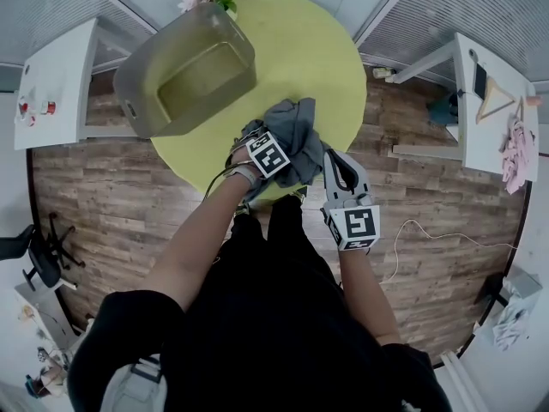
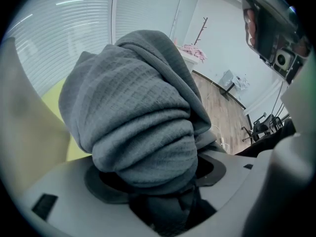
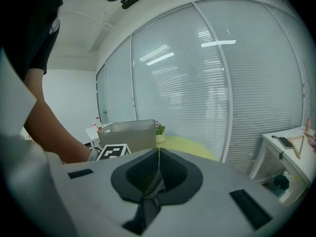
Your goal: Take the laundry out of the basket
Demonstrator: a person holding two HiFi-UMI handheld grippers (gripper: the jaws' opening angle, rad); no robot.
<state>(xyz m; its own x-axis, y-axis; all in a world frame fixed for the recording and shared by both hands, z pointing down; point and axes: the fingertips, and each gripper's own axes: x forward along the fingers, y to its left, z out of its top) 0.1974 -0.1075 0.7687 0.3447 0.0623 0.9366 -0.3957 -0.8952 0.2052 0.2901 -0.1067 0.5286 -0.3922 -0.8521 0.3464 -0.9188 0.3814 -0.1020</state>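
One grey garment [image 2: 138, 117] hung clenched in the left gripper's [image 2: 163, 184] jaws over the counter [image 1: 322, 54], the basket [image 1: 137, 88] seemingly empty, the right gripper's [image 3: 157, 164] jaws closed on nothing.

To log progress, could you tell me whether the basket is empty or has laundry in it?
Empty: the head view shows the basket bare inside, and the grey garment is outside it.
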